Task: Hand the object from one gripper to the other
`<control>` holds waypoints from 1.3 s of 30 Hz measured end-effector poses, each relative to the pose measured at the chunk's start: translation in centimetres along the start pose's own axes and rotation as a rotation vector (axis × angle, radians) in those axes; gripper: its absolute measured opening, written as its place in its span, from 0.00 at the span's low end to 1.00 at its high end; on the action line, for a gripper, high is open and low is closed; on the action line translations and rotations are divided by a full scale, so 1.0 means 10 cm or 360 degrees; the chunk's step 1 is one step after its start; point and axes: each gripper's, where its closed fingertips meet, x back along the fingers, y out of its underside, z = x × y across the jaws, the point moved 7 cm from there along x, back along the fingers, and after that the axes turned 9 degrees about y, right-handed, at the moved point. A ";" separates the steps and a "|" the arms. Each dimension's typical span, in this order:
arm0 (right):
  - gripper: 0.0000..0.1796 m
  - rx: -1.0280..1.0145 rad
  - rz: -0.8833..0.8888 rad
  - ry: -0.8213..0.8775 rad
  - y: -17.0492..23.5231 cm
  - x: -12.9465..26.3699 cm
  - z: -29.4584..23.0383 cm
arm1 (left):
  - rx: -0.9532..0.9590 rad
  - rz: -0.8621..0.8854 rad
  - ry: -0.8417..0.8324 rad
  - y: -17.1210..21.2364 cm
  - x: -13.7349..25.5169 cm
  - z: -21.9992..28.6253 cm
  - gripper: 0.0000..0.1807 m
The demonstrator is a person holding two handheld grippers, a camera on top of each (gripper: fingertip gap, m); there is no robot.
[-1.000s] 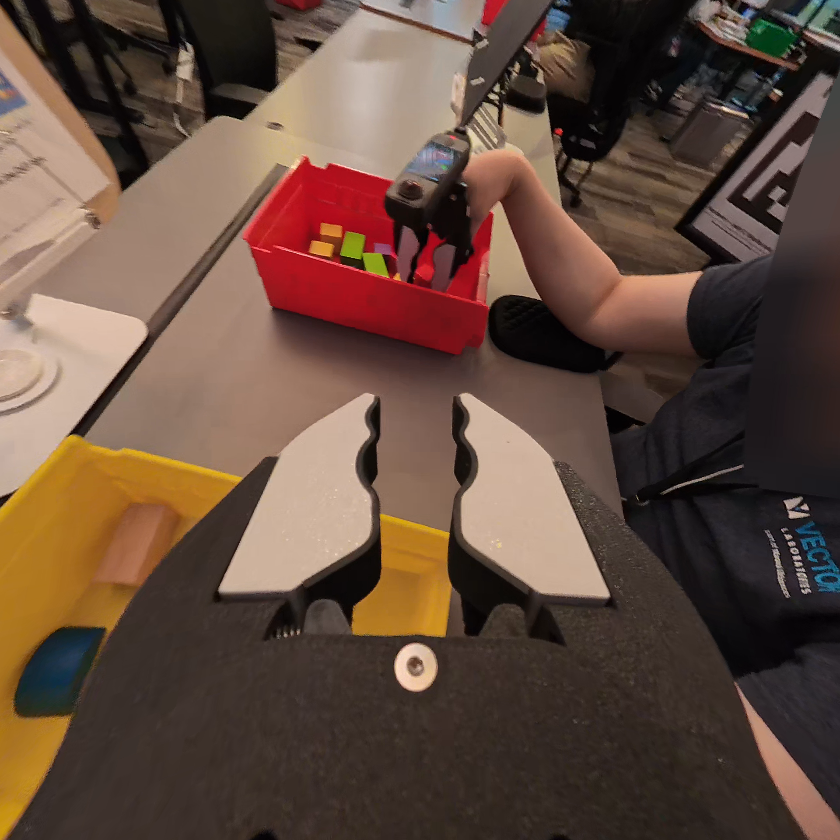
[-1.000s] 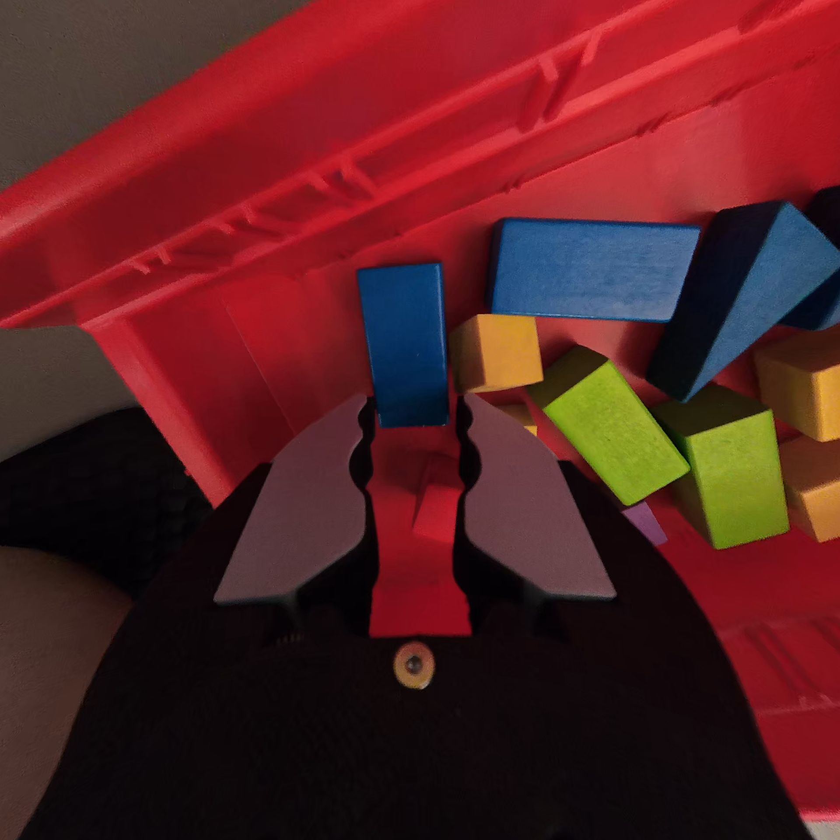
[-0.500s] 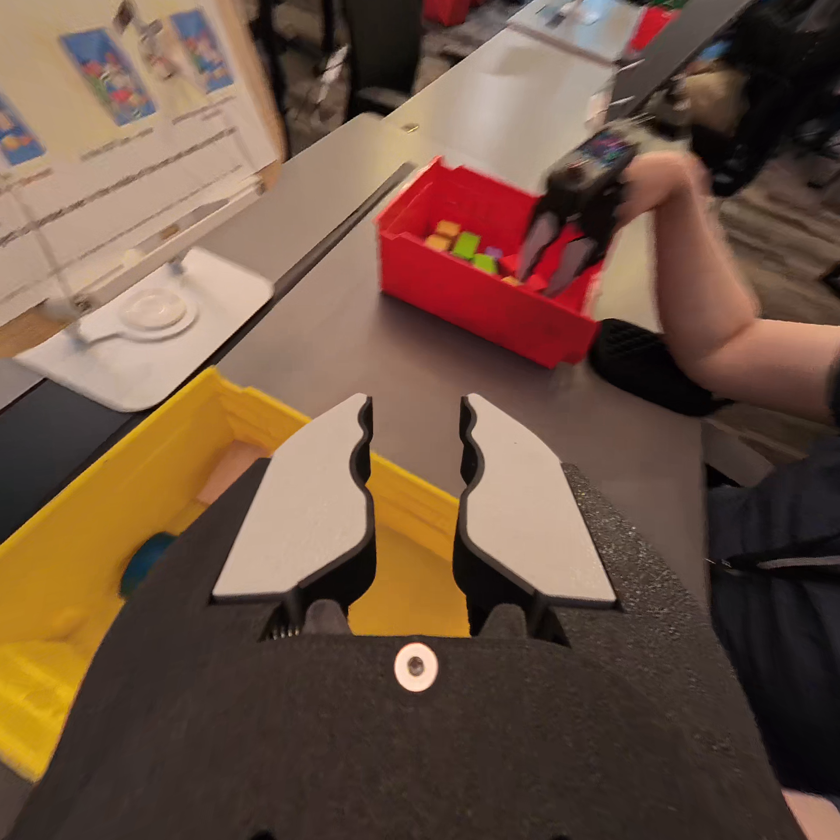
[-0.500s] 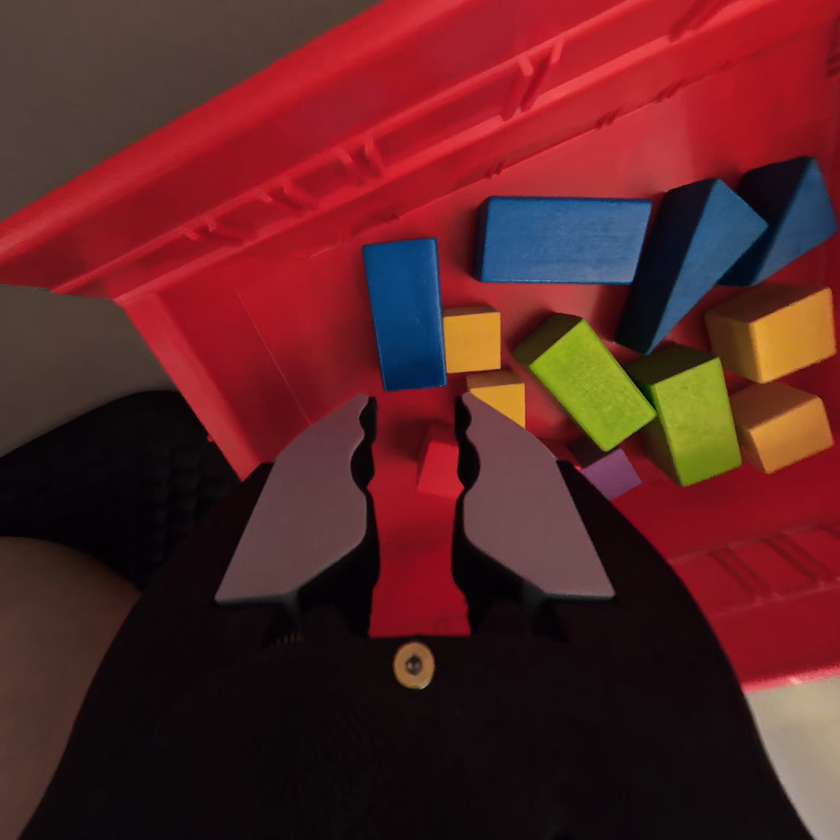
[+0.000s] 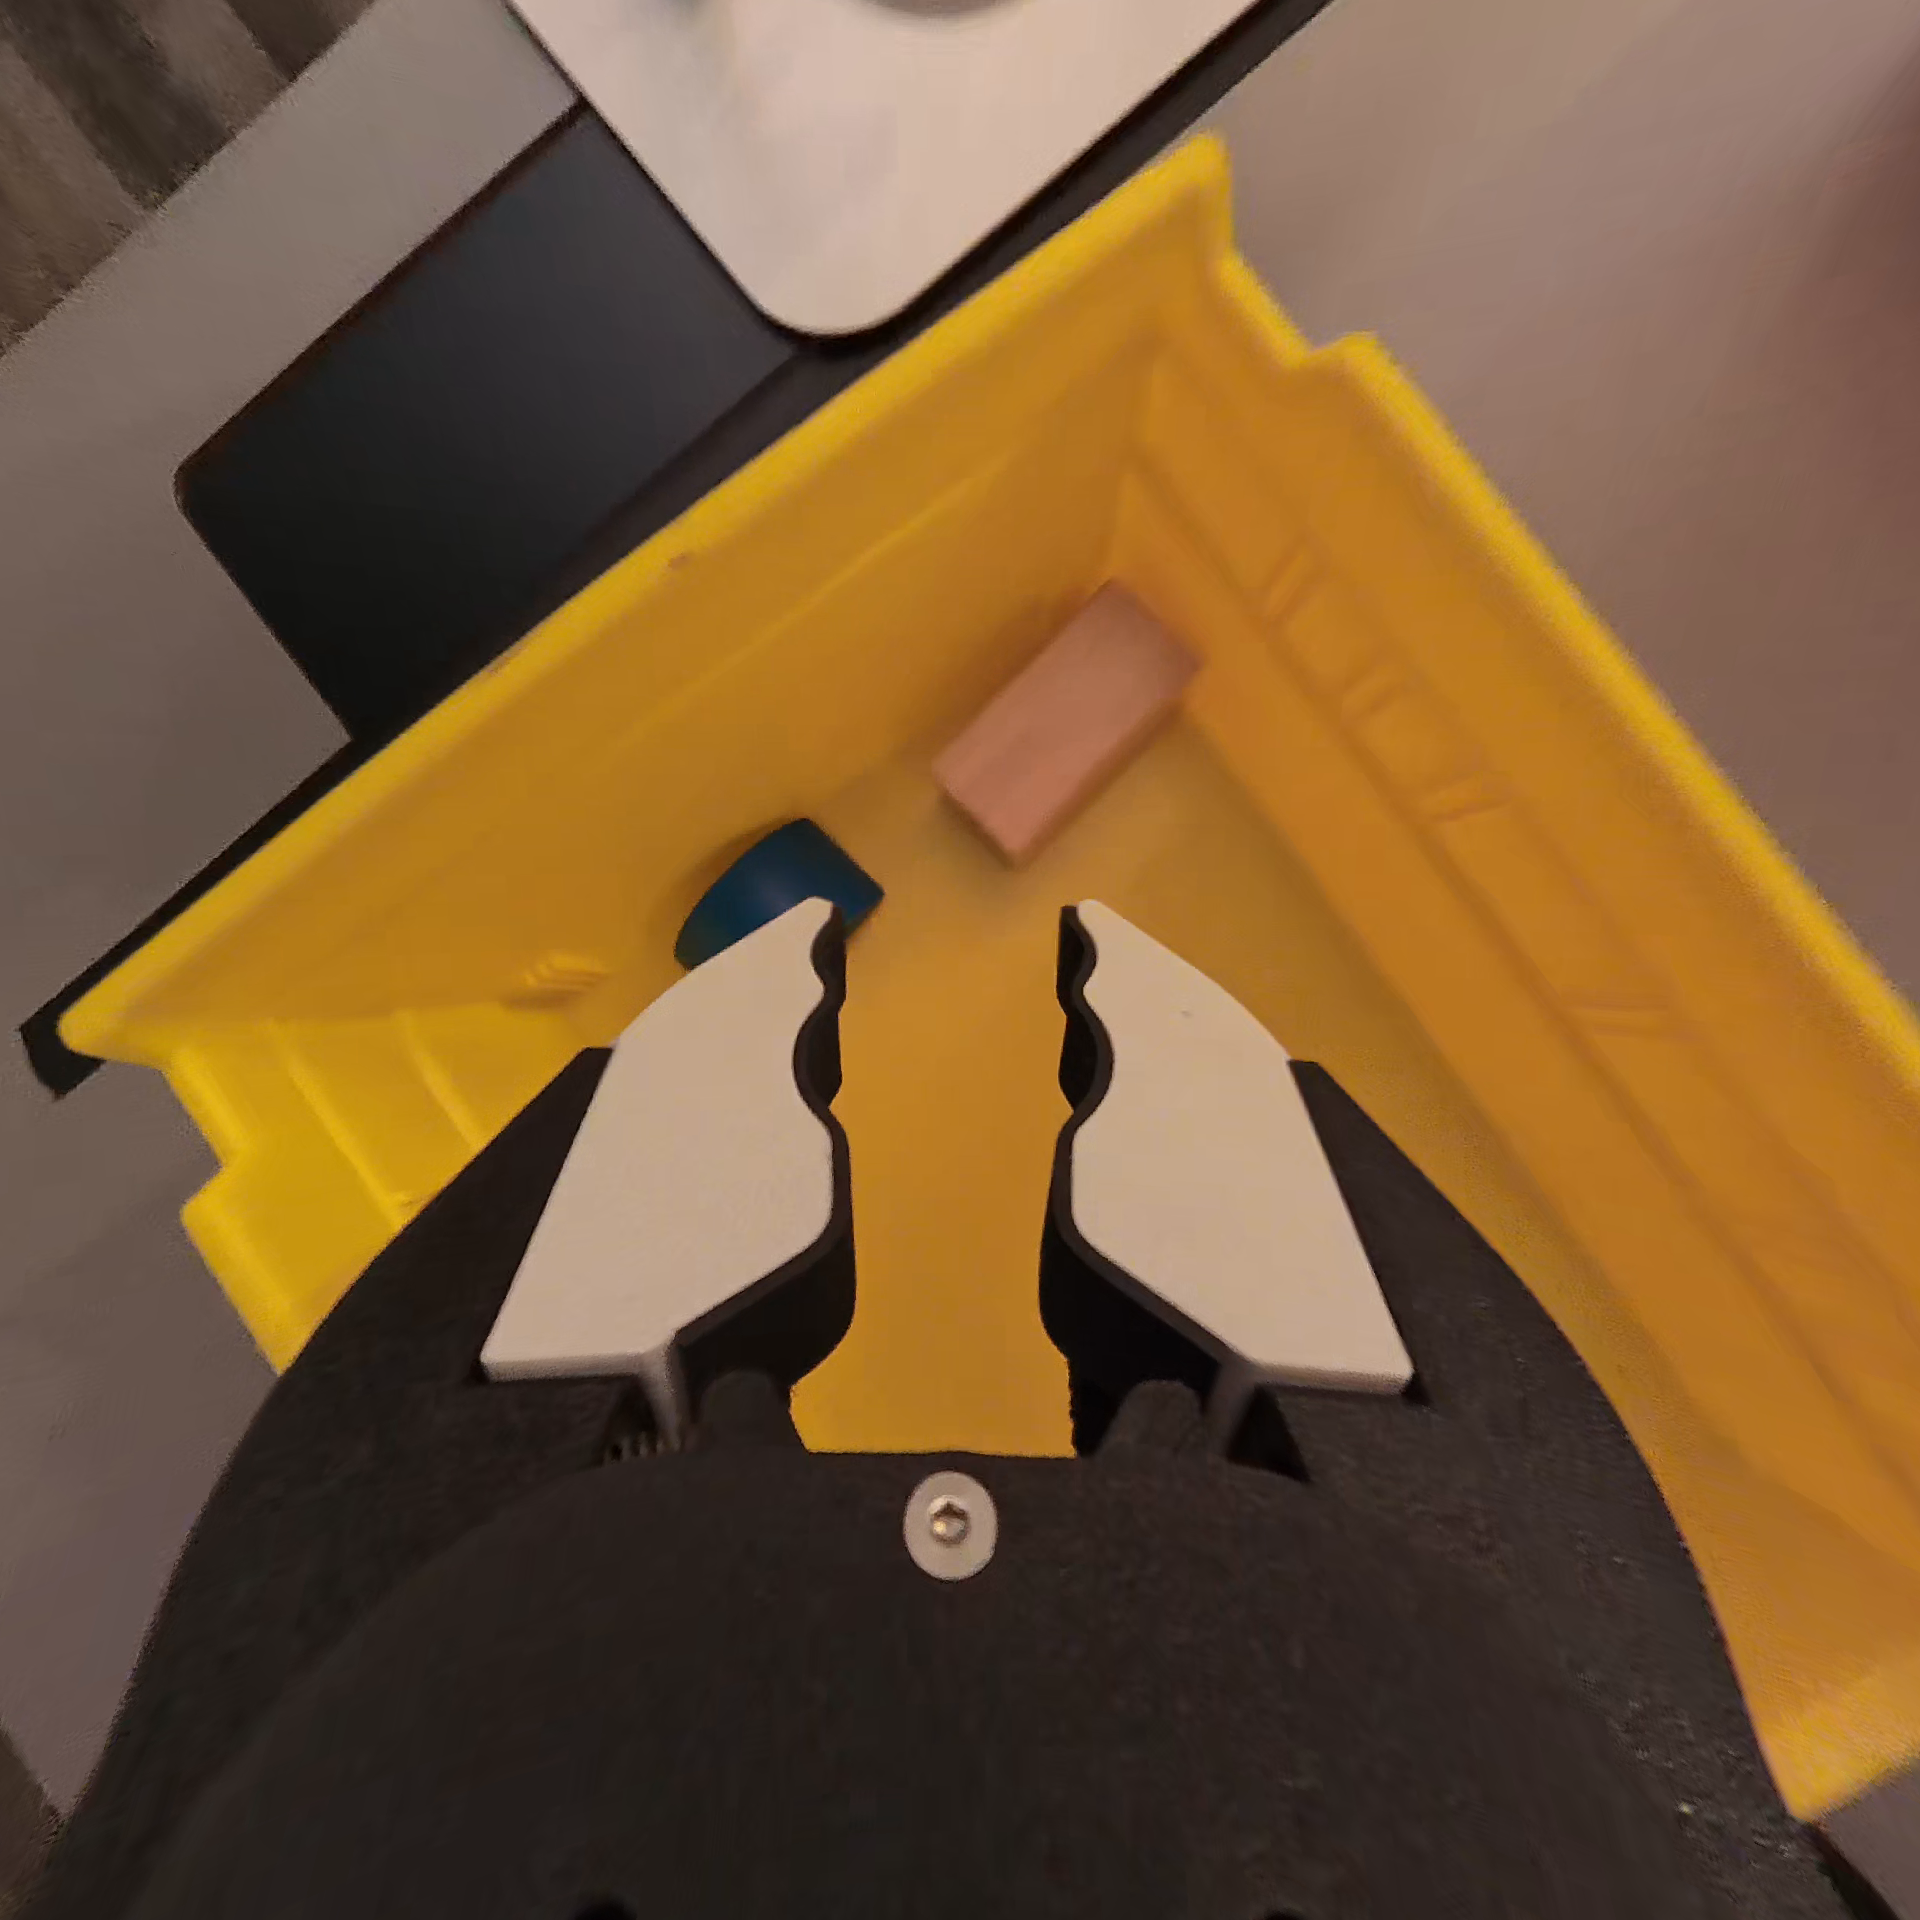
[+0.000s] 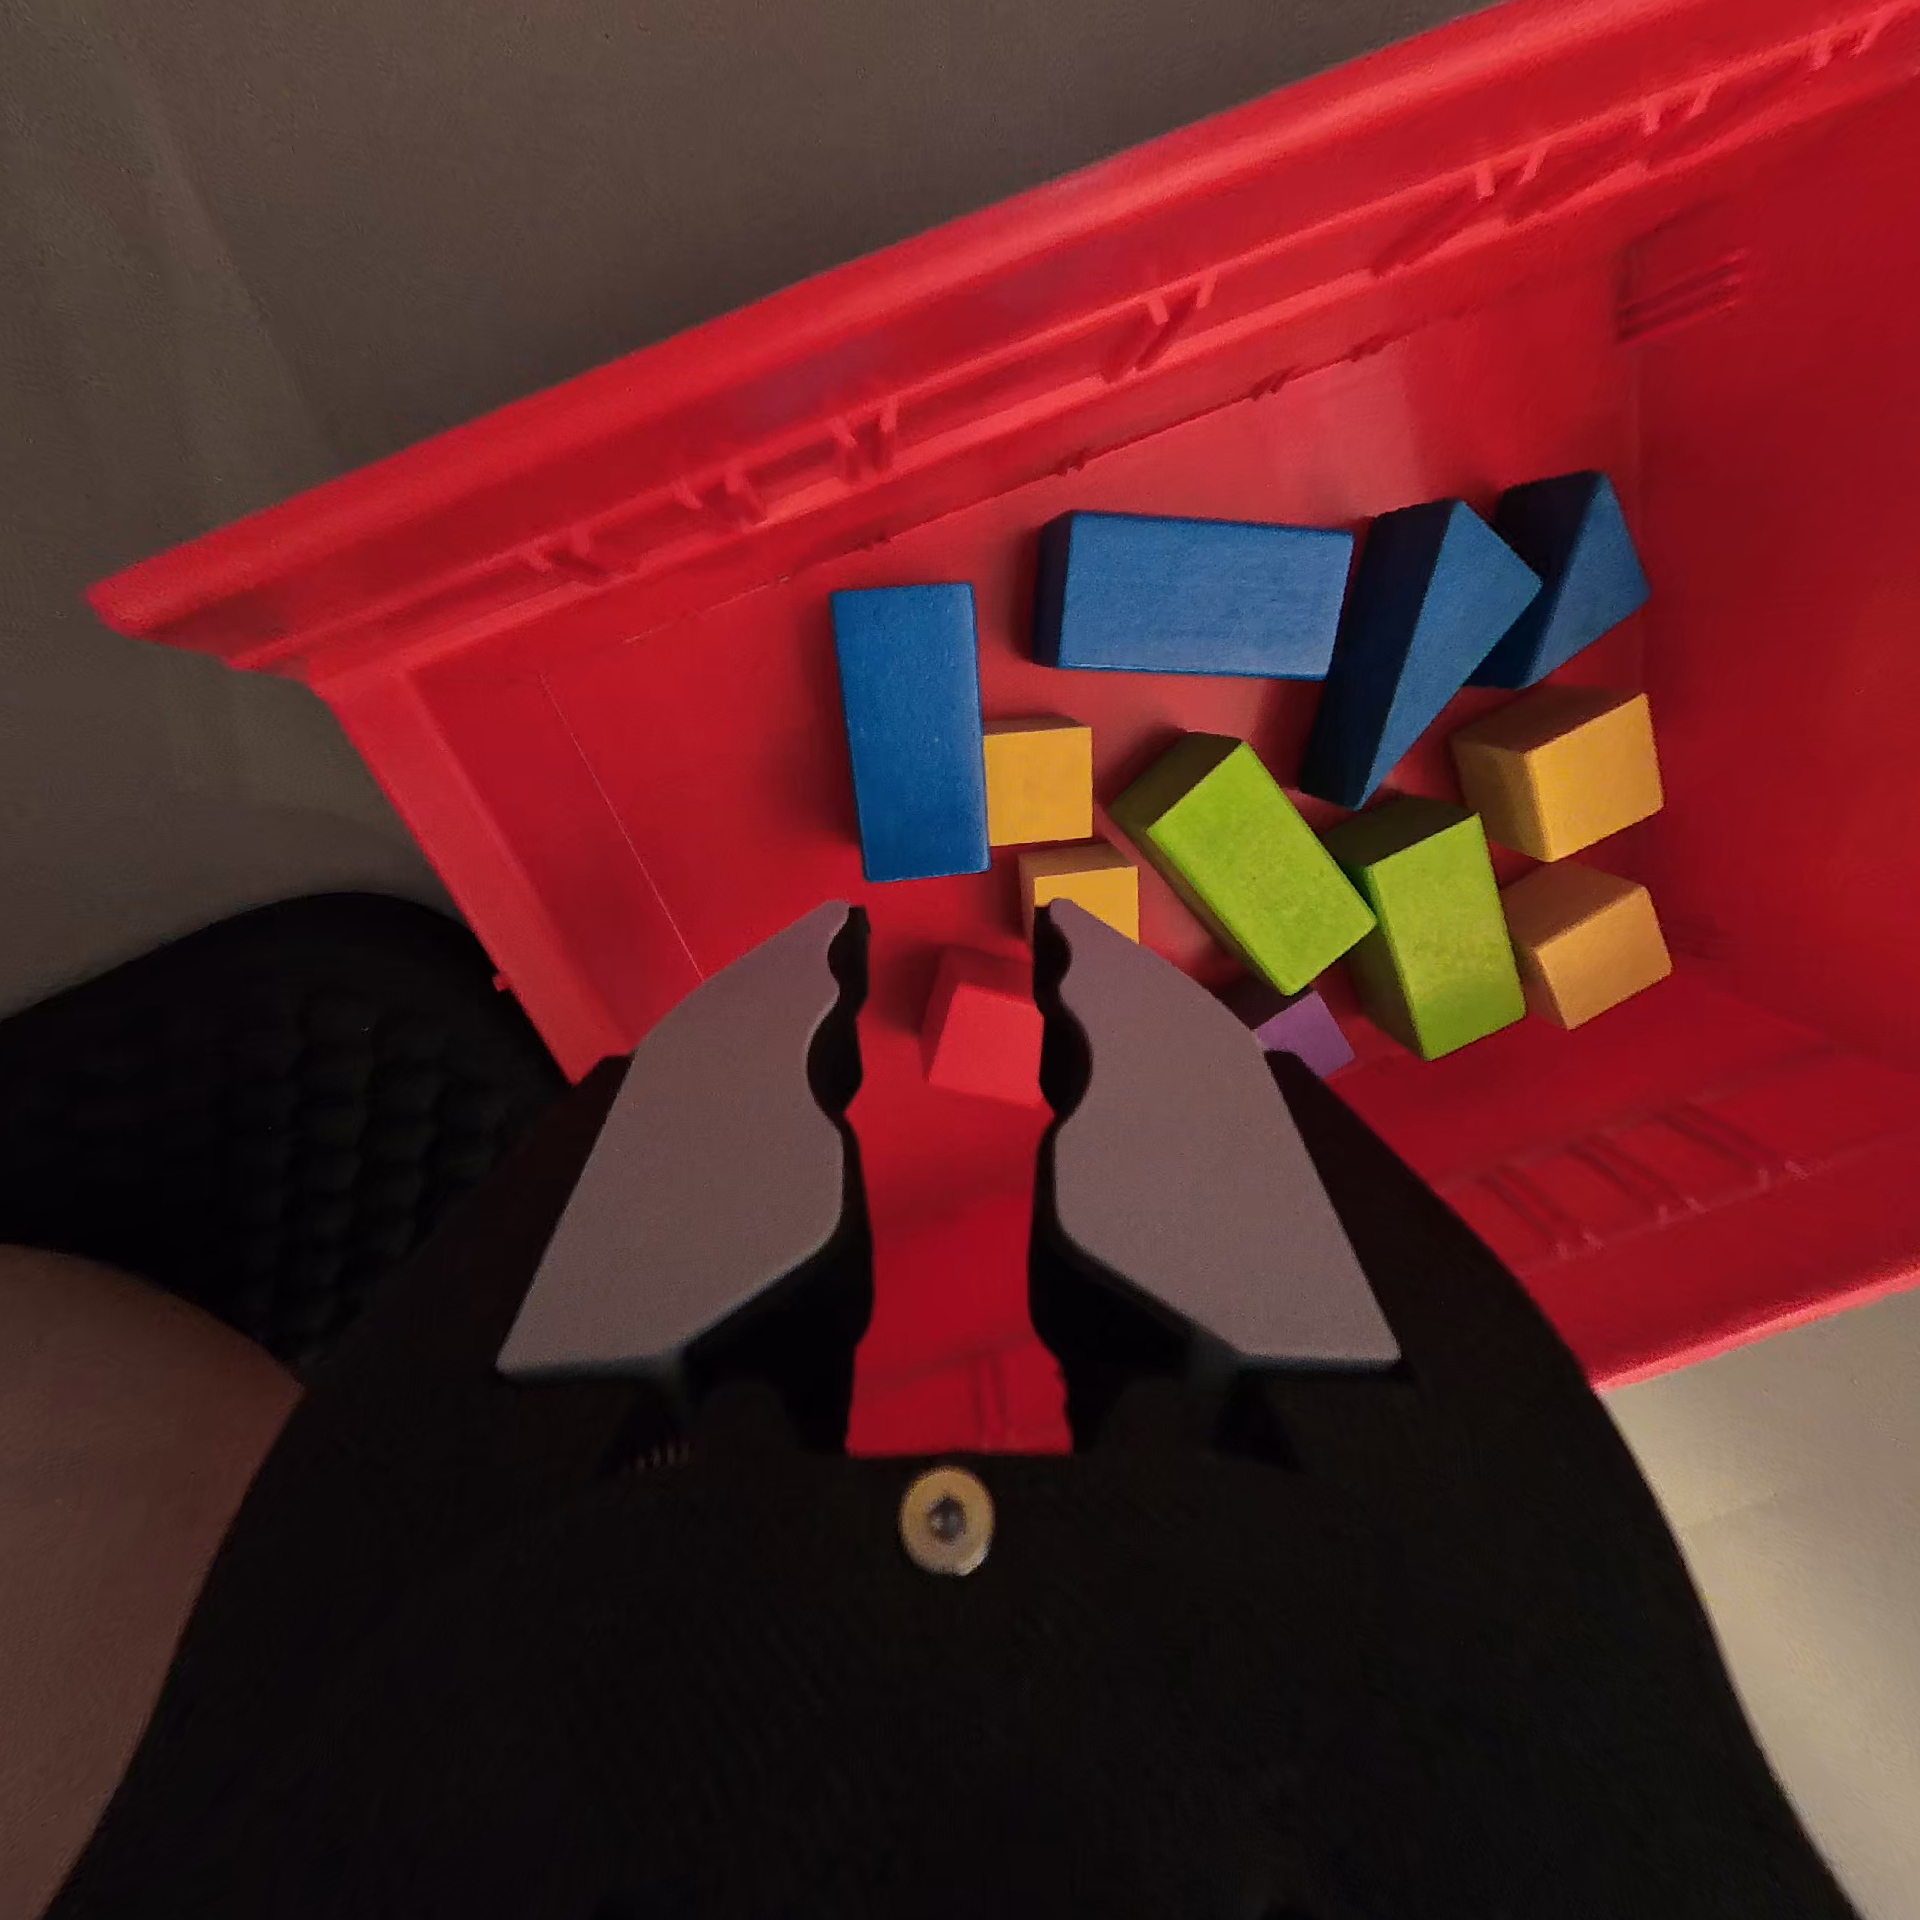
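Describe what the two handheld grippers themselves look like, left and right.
Both look alike. The left gripper has two flat pale grey fingers with wavy black inner edges, set in a rough black body that carries a silver hex screw at the centre. The right gripper has the same build; its fingers look duller grey-mauve in the dim light. No cables or markings show.

A white base plate (image 5: 831,156) lay just beyond the yellow bin (image 5: 1558,935); a black mesh pad (image 6: 260,1091) sat beside the red bin (image 6: 727,499).
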 end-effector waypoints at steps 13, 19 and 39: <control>0.16 0.0031 -0.0063 -0.0029 -0.03 -0.08 -0.02 | 0.0175 -0.0047 -0.0112 0.16 -0.37 -0.28 0.20; 0.15 0.0039 -0.0083 -0.0054 -0.04 -0.10 -0.04 | 0.0159 -0.0064 -0.0066 0.16 -0.41 -0.25 0.19; 0.09 0.0024 -0.0170 -0.0158 -0.04 -0.17 -0.09 | 0.0267 -0.0039 -0.0137 0.19 -0.42 -0.35 0.29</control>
